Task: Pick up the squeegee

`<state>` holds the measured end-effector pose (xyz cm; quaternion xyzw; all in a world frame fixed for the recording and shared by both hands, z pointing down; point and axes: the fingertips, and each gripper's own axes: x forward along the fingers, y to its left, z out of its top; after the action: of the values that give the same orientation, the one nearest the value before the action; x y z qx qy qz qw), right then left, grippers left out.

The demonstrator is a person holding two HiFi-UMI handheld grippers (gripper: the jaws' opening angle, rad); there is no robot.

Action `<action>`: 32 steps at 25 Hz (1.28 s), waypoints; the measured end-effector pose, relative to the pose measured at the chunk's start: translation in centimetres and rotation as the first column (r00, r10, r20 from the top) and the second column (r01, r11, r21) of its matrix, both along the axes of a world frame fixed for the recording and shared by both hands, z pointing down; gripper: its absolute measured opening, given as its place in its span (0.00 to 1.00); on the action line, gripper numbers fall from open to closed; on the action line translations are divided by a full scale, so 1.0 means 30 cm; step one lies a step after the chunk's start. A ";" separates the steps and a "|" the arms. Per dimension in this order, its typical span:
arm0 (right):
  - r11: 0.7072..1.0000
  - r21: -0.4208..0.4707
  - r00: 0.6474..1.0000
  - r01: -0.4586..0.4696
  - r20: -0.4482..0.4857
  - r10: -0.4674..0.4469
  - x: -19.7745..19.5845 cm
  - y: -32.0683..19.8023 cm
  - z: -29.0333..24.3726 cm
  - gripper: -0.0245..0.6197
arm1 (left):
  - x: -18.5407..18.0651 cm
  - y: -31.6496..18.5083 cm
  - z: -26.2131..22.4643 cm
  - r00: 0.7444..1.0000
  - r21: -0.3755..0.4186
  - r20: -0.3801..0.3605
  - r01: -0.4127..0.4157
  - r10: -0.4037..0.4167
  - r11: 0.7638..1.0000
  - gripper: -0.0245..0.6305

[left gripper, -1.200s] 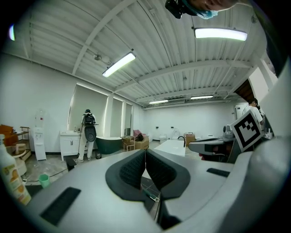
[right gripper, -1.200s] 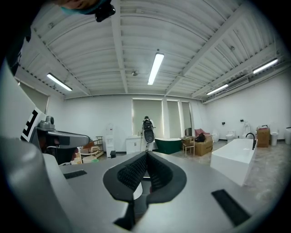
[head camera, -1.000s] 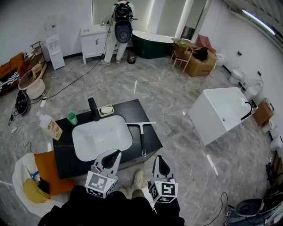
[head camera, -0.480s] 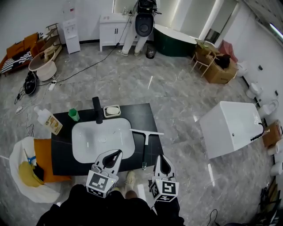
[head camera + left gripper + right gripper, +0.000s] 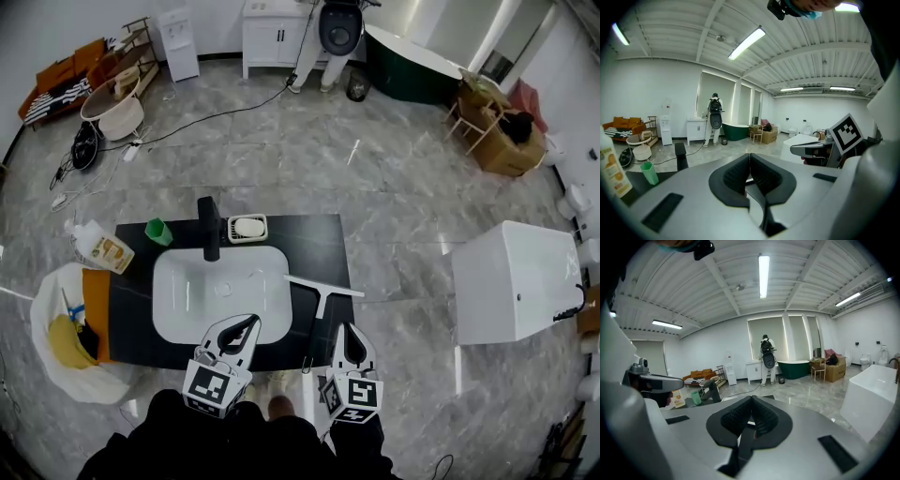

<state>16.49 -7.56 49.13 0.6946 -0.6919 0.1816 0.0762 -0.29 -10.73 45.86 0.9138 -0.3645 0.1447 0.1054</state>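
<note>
- Noted at the far left a white bag (image 5: pixel 42 323) on the grey marble floor (image 5: pixel 394 187), with yellow things inside.
- Found a labelled white bottle (image 5: pixel 98 248) at the back left corner of the black countertop (image 5: pixel 319 246), and a green cup (image 5: pixel 158 231) just to its right.
- Saw a black faucet (image 5: pixel 209 228) upright behind the white basin (image 5: pixel 220 292), with a soap dish (image 5: pixel 247 228) just beside it on the right.
- Read the left gripper (image 5: pixel 246 324) as closed: jaws pressed together in the left gripper view (image 5: pixel 750 157), nothing between them. Held in the air at the basin's front rim.
- Found the squeegee (image 5: pixel 321 302) lying flat on the countertop just right of the basin. Blade set across toward the counter's right edge, handle running back toward the person as far as the front edge.
- Read the right gripper (image 5: pixel 346 330) as closed too: jaws met in the right gripper view (image 5: pixel 751 401), gripping nothing. Held just right of the squeegee's handle, near its end, apart from it.
- Spotted a white bathtub (image 5: pixel 520 281) farther right on the floor, well apart from the counter.
- Made out along the back wall a water dispenser (image 5: pixel 178 42), a white vanity cabinet (image 5: pixel 277 37), a person (image 5: pixel 339 28) standing at the cabinet, a dark green bathtub (image 5: pixel 422 70) and a cardboard box (image 5: pixel 511 145).
</note>
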 end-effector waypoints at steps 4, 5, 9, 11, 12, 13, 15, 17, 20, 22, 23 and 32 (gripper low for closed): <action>0.999 -0.045 0.999 0.028 0.017 -0.027 0.028 -0.065 0.079 0.06 | 0.026 -0.052 0.071 0.999 -0.039 0.024 0.028 -0.027 0.999 0.07; 0.998 -0.057 0.999 0.035 0.021 -0.034 0.031 -0.082 0.100 0.06 | 0.030 -0.065 0.087 0.999 -0.049 0.027 0.037 -0.036 0.998 0.07; 0.993 -0.102 0.998 0.064 0.033 -0.061 0.038 -0.136 0.182 0.06 | 0.042 -0.102 0.156 0.997 -0.078 0.035 0.064 -0.062 0.995 0.07; 0.990 -0.122 0.997 0.076 0.035 -0.072 0.050 -0.163 0.217 0.06 | 0.055 -0.121 0.181 0.997 -0.083 0.025 0.077 -0.075 0.994 0.07; 0.988 -0.130 0.996 0.081 0.038 -0.076 0.053 -0.176 0.236 0.06 | 0.057 -0.131 0.197 0.996 -0.092 0.034 0.081 -0.078 0.993 0.07; 0.987 -0.139 0.996 0.085 0.041 -0.080 0.055 -0.188 0.255 0.06 | 0.057 -0.138 0.214 0.996 -0.103 0.046 0.084 -0.080 0.991 0.07; 0.983 -0.159 0.995 0.093 0.051 -0.086 0.055 -0.205 0.292 0.06 | 0.058 -0.152 0.241 0.994 -0.125 0.055 0.097 -0.091 0.987 0.07; 0.977 -0.188 0.994 0.103 0.062 -0.092 0.053 -0.221 0.333 0.06 | 0.064 -0.166 0.258 0.994 -0.137 0.052 0.107 -0.100 0.985 0.07; 0.963 -0.244 0.992 0.113 0.075 -0.097 0.039 -0.239 0.406 0.06 | 0.067 -0.187 0.294 0.993 -0.142 0.044 0.117 -0.112 0.983 0.07; 0.955 -0.275 0.993 0.113 0.075 -0.096 0.032 -0.247 0.446 0.06 | 0.066 -0.198 0.320 0.992 -0.157 0.049 0.125 -0.119 0.980 0.07; 0.951 -0.288 0.993 0.113 0.074 -0.096 0.030 -0.250 0.463 0.12 | 0.067 -0.202 0.331 0.991 -0.170 0.057 0.128 -0.120 0.977 0.07; 0.918 -0.389 0.993 0.083 0.112 -0.042 0.044 -0.262 0.617 0.24 | 0.068 -0.222 0.396 0.989 -0.198 0.056 0.148 -0.139 0.969 0.07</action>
<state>17.80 -15.41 67.64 0.6328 -0.6662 0.3491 0.1842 1.75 -17.40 57.74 0.8664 -0.4152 0.1920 0.2002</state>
